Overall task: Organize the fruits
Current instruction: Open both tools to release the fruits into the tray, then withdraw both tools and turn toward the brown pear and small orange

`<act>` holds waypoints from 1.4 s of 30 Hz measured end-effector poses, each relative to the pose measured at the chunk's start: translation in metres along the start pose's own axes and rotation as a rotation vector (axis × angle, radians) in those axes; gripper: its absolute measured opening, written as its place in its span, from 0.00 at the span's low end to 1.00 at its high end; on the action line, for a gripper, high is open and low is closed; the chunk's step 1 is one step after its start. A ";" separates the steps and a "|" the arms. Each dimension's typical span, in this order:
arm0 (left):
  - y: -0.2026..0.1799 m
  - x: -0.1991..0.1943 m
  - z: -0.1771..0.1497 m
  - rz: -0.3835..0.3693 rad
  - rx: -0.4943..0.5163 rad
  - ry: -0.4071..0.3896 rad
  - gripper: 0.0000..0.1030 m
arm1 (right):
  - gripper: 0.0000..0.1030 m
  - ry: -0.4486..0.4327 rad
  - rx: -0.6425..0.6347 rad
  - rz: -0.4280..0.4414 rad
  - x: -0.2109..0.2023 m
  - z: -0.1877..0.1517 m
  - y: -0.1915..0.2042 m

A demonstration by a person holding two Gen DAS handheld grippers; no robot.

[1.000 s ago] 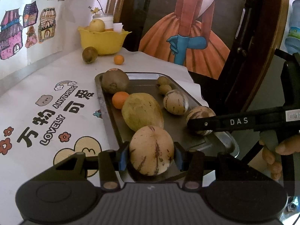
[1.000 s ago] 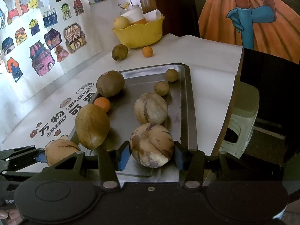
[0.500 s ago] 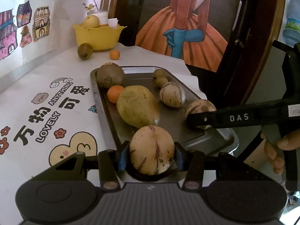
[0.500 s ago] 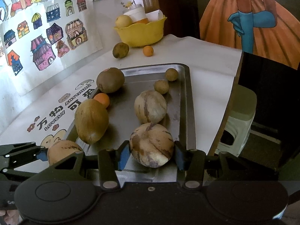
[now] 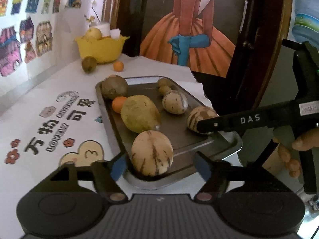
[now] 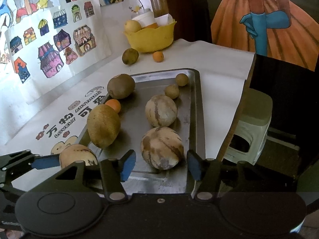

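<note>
A metal tray (image 5: pixel 225 139) holds several fruits. At its near corner a pale striped melon (image 5: pixel 151 152) rests between the fingers of my left gripper (image 5: pixel 159 167). The jaws are opening, with a gap on each side of the fruit. In the right wrist view a second, browner striped melon (image 6: pixel 161 148) sits on the tray (image 6: pixel 196 107) between the blue pads of my right gripper (image 6: pixel 161 164). Those jaws are opening too and stand just clear of it. A third striped melon (image 6: pixel 160 113) lies behind it. One finger (image 5: pixel 239 121) of the right gripper crosses the left wrist view.
On the tray also lie a yellow-green mango (image 5: pixel 139 113), a brown fruit (image 5: pixel 114 86), an orange (image 5: pixel 118 104) and two small round fruits (image 6: pixel 172 91). A yellow bowl (image 6: pixel 151 37) stands at the back with two loose fruits before it. A grey stool (image 6: pixel 251 127) stands beyond the table's right edge.
Both grippers have let go: their pads, pressed on the striped melons before, now stand apart from them. The left one has spread wider. The melons stay on the tray.
</note>
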State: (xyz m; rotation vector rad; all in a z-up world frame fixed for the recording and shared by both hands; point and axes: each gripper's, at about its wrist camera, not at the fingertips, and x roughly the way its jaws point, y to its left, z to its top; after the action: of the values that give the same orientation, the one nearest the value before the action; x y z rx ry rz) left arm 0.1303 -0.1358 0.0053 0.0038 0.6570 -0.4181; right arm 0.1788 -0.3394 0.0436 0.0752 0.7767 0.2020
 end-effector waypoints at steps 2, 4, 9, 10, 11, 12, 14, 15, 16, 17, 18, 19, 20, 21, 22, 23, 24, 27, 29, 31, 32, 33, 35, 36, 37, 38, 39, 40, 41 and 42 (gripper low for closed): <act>0.000 -0.009 -0.002 0.009 0.011 -0.011 0.80 | 0.63 -0.008 0.002 0.003 -0.006 -0.001 0.000; 0.002 -0.018 -0.004 0.016 0.007 -0.019 0.85 | 0.69 -0.019 -0.003 -0.008 -0.012 -0.003 0.001; 0.011 -0.036 -0.007 0.046 -0.037 -0.035 0.95 | 0.79 -0.036 -0.017 -0.012 -0.030 -0.012 0.006; 0.013 -0.038 -0.008 0.053 -0.048 -0.036 0.97 | 0.81 -0.042 -0.026 -0.014 -0.035 -0.014 0.008; 0.016 -0.042 -0.009 0.061 -0.059 -0.036 0.98 | 0.83 -0.048 -0.037 -0.017 -0.039 -0.017 0.010; 0.018 -0.044 -0.010 0.068 -0.071 -0.032 0.99 | 0.86 -0.053 -0.048 -0.019 -0.043 -0.019 0.012; 0.024 -0.049 -0.014 0.079 -0.107 -0.022 0.99 | 0.91 -0.062 -0.066 -0.019 -0.051 -0.026 0.018; 0.027 -0.051 -0.016 0.084 -0.130 -0.013 0.99 | 0.95 -0.064 -0.071 -0.017 -0.055 -0.029 0.020; 0.031 -0.053 -0.018 0.087 -0.151 -0.002 0.99 | 0.97 -0.065 -0.074 -0.013 -0.058 -0.033 0.022; 0.034 -0.055 -0.021 0.092 -0.171 0.009 0.99 | 0.98 -0.064 -0.075 -0.010 -0.060 -0.036 0.025; 0.038 -0.056 -0.024 0.098 -0.191 0.019 0.99 | 0.99 -0.059 -0.074 -0.005 -0.063 -0.039 0.028; 0.041 -0.058 -0.026 0.105 -0.207 0.028 0.99 | 0.99 -0.053 -0.072 0.002 -0.065 -0.043 0.030; 0.044 -0.061 -0.029 0.112 -0.221 0.037 0.99 | 0.99 -0.045 -0.070 0.009 -0.066 -0.045 0.032; 0.047 -0.063 -0.031 0.120 -0.231 0.043 0.99 | 0.99 -0.032 -0.070 0.016 -0.067 -0.048 0.036; 0.050 -0.066 -0.033 0.128 -0.240 0.048 0.99 | 0.99 -0.020 -0.069 0.022 -0.067 -0.051 0.038; 0.053 -0.068 -0.035 0.137 -0.247 0.052 0.99 | 0.99 -0.007 -0.070 0.027 -0.067 -0.054 0.041; 0.055 -0.071 -0.037 0.144 -0.252 0.056 0.99 | 0.99 0.009 -0.072 0.033 -0.067 -0.057 0.045; 0.063 -0.078 -0.042 0.165 -0.264 0.071 0.99 | 0.99 0.067 -0.088 0.057 -0.064 -0.063 0.057; 0.068 -0.081 -0.045 0.178 -0.271 0.082 0.99 | 0.99 0.085 -0.096 0.070 -0.063 -0.067 0.065; 0.073 -0.085 -0.048 0.196 -0.277 0.095 0.99 | 0.99 0.099 -0.111 0.084 -0.062 -0.068 0.074; 0.076 -0.087 -0.049 0.201 -0.280 0.099 0.99 | 0.99 0.107 -0.121 0.091 -0.061 -0.069 0.080; 0.079 -0.088 -0.050 0.206 -0.285 0.101 0.99 | 0.99 0.111 -0.129 0.095 -0.061 -0.069 0.083; 0.085 -0.092 -0.052 0.217 -0.292 0.104 0.99 | 0.99 0.121 -0.148 0.102 -0.060 -0.069 0.092; 0.087 -0.094 -0.053 0.223 -0.294 0.106 0.99 | 0.99 0.128 -0.159 0.106 -0.059 -0.069 0.096; 0.090 -0.096 -0.053 0.229 -0.296 0.109 0.99 | 0.99 0.133 -0.168 0.109 -0.059 -0.068 0.100; 0.092 -0.097 -0.053 0.236 -0.298 0.112 0.99 | 0.99 0.137 -0.175 0.113 -0.059 -0.068 0.103; 0.095 -0.099 -0.053 0.242 -0.298 0.113 0.99 | 0.99 0.140 -0.184 0.118 -0.059 -0.067 0.107; 0.098 -0.101 -0.053 0.248 -0.298 0.113 0.99 | 0.99 0.141 -0.192 0.121 -0.058 -0.067 0.110; 0.100 -0.102 -0.053 0.255 -0.296 0.114 0.99 | 0.99 0.142 -0.200 0.124 -0.058 -0.066 0.113; 0.102 -0.104 -0.052 0.261 -0.292 0.114 0.99 | 0.99 0.143 -0.206 0.127 -0.058 -0.066 0.115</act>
State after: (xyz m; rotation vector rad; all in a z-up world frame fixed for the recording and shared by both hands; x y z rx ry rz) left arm 0.0642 0.0036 0.0127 -0.1630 0.8143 -0.0680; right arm 0.0751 -0.2393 0.0529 -0.0865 0.8902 0.4100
